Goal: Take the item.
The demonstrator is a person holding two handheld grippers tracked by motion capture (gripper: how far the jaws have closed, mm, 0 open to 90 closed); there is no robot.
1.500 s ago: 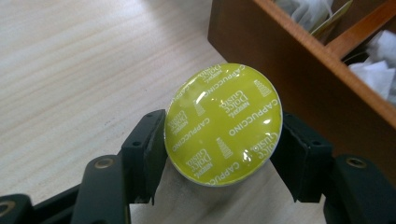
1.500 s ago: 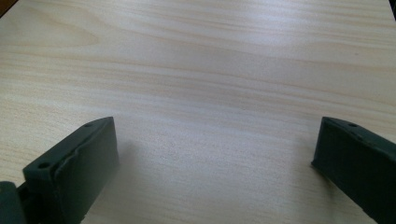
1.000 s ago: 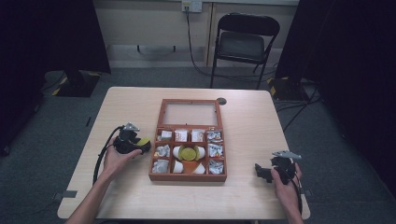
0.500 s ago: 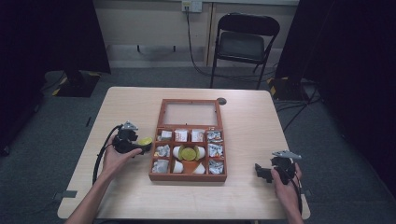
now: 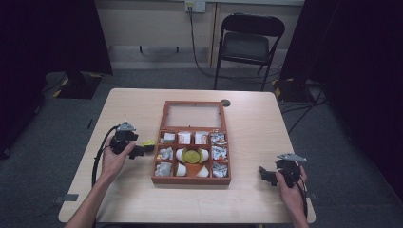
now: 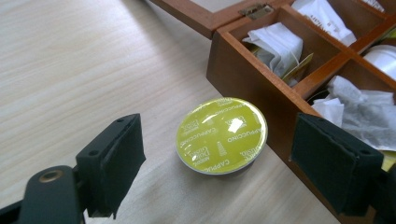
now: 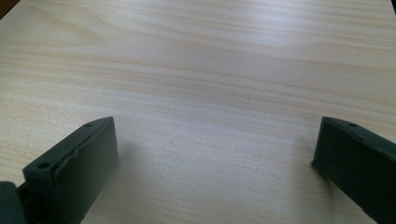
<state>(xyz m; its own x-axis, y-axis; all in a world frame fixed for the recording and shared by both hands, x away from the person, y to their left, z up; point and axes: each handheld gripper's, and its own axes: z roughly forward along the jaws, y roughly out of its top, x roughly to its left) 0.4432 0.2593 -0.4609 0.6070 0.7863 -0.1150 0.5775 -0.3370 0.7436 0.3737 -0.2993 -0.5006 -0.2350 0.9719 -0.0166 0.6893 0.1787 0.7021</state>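
Left gripper view: yellow capsule (image 6: 222, 135) seen flat on table (image 6: 70, 70) just beside wooden box (image 6: 243, 74), left gripper (image 6: 219, 168) jaws just opened – nothing gripped, capsule btwn them untouched, right gripper (image 7: 215, 158) spread wide, empty.

Bare table (image 5: 266, 137) right — box (image 5: 191, 179) mid-table

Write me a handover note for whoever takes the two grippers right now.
Left gripper: jaws have just been opening, pads clear of the yellow capsule, which lies on the table against the box outside wall.
Right gripper: open, empty, over bare table.
Done: capsule set down beside the box.
Left: a second yellow capsule sits in the box's middle compartment; probably next out.
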